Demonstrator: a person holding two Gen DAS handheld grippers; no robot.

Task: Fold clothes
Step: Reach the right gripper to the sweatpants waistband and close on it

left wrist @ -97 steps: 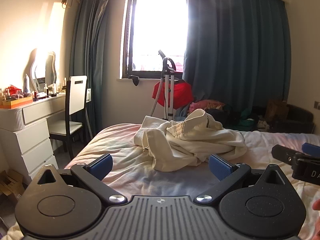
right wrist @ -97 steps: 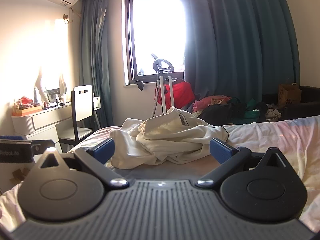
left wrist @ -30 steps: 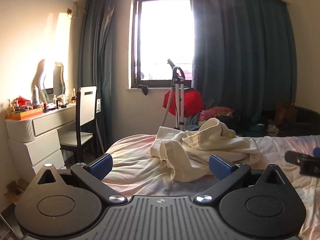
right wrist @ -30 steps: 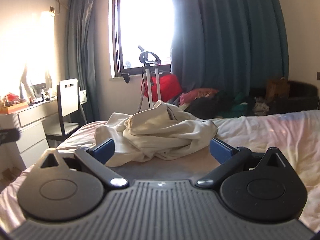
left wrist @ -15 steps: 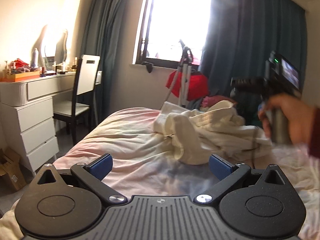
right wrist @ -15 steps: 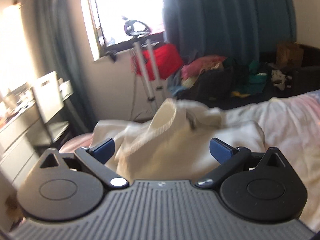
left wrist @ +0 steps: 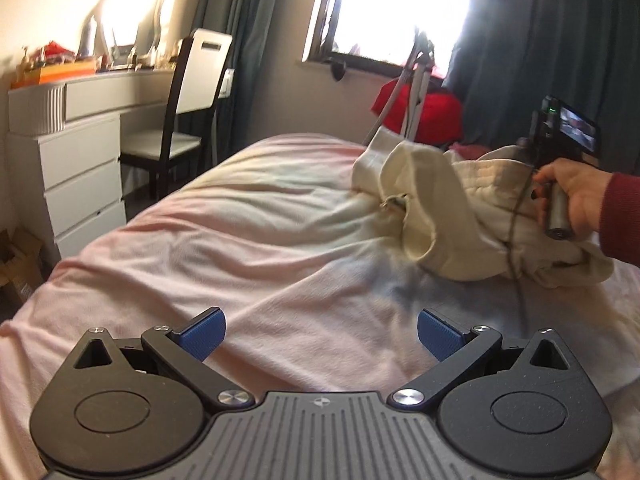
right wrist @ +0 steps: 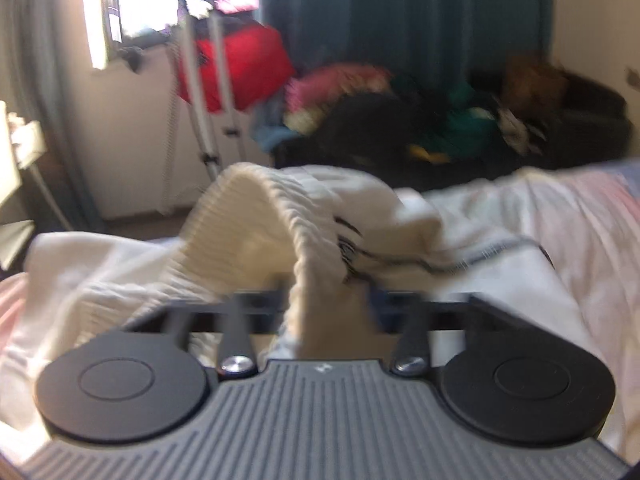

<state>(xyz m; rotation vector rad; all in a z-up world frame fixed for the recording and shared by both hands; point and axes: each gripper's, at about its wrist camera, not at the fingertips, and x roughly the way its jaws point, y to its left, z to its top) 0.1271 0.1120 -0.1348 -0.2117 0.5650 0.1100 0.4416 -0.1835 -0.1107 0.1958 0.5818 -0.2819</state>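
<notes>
A crumpled cream garment [left wrist: 448, 200] lies in a heap on the pink bed sheet [left wrist: 260, 248]. My left gripper [left wrist: 320, 334] is open and empty, low over the sheet, short of the garment. My right gripper [right wrist: 332, 300] is shut on a ribbed cream edge of the garment [right wrist: 280, 220], which arches up in front of it. In the left wrist view the right gripper's handle [left wrist: 556, 184] shows in a hand with a red sleeve, pressed into the heap. The right wrist view is blurred.
A white dresser [left wrist: 76, 152] and a chair [left wrist: 188, 104] stand left of the bed. A steamer stand with a red bag [right wrist: 236, 64] and a pile of clothes [right wrist: 400, 120] sit under the window and dark curtains.
My right gripper went forward into the heap and shut on the ribbed edge. My left gripper dropped lower and turned left over the sheet, still open.
</notes>
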